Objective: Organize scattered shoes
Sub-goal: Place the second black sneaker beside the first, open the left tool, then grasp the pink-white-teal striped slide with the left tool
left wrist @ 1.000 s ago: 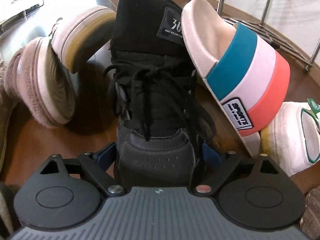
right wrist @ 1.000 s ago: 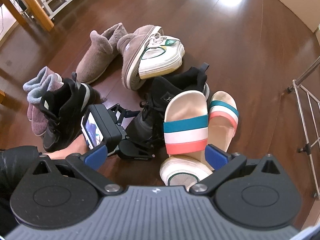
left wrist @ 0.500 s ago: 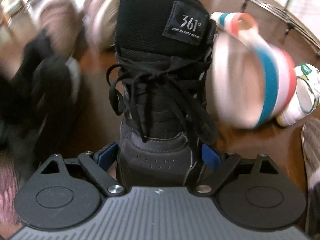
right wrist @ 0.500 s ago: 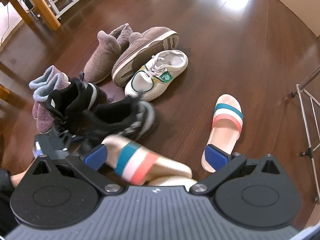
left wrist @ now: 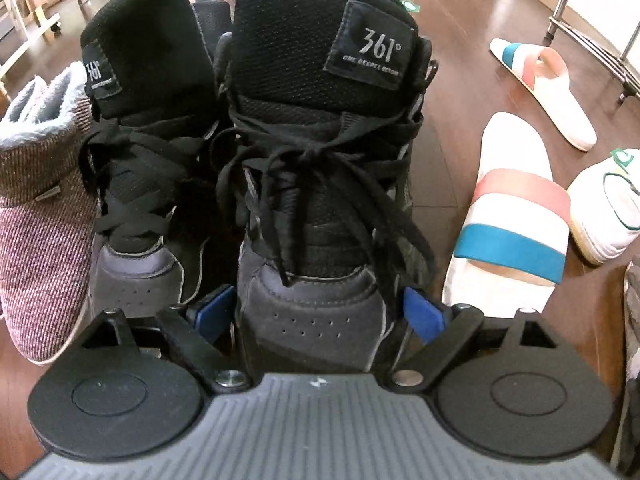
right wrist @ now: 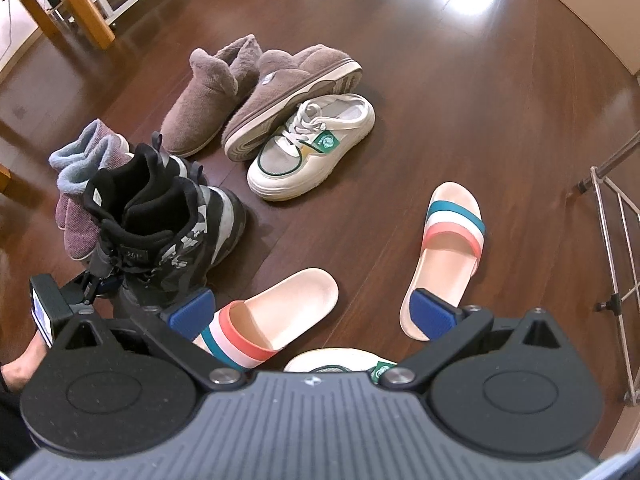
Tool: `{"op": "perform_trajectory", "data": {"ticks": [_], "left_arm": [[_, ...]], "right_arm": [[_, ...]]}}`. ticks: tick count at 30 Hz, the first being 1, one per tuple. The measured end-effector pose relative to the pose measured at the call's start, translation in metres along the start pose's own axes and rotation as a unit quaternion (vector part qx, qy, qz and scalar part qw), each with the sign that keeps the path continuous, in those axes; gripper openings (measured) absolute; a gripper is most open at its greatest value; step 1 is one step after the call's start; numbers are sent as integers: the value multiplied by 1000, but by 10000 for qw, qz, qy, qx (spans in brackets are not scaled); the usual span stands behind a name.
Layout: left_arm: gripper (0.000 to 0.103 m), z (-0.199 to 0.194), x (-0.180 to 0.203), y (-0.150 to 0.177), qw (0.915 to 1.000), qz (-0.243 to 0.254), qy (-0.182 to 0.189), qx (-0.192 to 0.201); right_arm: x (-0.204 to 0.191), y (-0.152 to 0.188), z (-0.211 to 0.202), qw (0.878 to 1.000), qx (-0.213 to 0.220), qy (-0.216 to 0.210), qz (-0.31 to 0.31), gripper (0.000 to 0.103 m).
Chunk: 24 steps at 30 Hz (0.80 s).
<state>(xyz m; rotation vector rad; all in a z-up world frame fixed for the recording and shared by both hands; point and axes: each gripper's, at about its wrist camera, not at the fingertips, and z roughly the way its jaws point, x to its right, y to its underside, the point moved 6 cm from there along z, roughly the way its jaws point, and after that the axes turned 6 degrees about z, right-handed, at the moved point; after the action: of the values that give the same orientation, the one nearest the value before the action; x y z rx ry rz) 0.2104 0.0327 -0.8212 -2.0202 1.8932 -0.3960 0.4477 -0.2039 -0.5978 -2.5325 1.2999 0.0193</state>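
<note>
My left gripper (left wrist: 320,312) has the toe of a black high-top sneaker (left wrist: 320,160) between its blue pads, which still touch the toe's sides while the jaws start opening. The sneaker stands upright on the wooden floor, close beside its matching mate (left wrist: 144,120). From the right wrist view the black pair (right wrist: 160,216) stands at the left, with the left gripper (right wrist: 100,284) at its toe. My right gripper (right wrist: 312,312) hangs open with nothing held, above a striped slide (right wrist: 272,320) and a white sneaker (right wrist: 340,362).
The second striped slide (right wrist: 448,248) lies to the right. Another white sneaker (right wrist: 312,148) and two brown fuzzy slippers (right wrist: 212,96) lie farther back. Purple slippers (right wrist: 80,184) stand left of the black pair. A metal rack (right wrist: 616,240) stands at the right and wooden furniture legs (right wrist: 80,4) at the back left.
My left gripper carried the black sneaker leftward, out from under the striped slide, and set it beside its mate. The slide dropped to the floor. The right gripper stayed put.
</note>
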Motion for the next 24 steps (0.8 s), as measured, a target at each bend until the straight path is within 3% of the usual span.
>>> {"op": "perform_trajectory", "data": {"ticks": [8, 14, 15, 18, 20, 22, 23, 24], "left_arm": [[94, -24, -5, 5, 9992, 220, 319, 19], [96, -77, 5, -21, 9902, 1001, 748, 622], [96, -78, 17, -43, 9867, 1182, 821, 754], [97, -94, 41, -73, 9659, 2015, 1317, 955], [97, -82, 72, -78, 9484, 2541, 1659, 922], [97, -88, 95, -83, 9328, 3028, 1772, 826], [97, -81, 113, -78, 9199, 3417, 1796, 687], [97, -79, 120, -76, 9170, 3502, 1794, 655]], "right_arm": [[-10, 1, -16, 9999, 149, -43, -74, 103], [-17, -10, -37, 9980, 577, -233, 110, 103], [-14, -13, -39, 9974, 657, -225, 212, 103], [1, -20, -45, 9938, 855, -203, 684, 103], [7, -19, -43, 9927, 812, -228, 863, 103], [11, -17, -39, 9927, 716, -241, 941, 103], [12, -16, -38, 9929, 684, -239, 946, 103], [13, -16, -37, 9931, 664, -231, 936, 103]]}}
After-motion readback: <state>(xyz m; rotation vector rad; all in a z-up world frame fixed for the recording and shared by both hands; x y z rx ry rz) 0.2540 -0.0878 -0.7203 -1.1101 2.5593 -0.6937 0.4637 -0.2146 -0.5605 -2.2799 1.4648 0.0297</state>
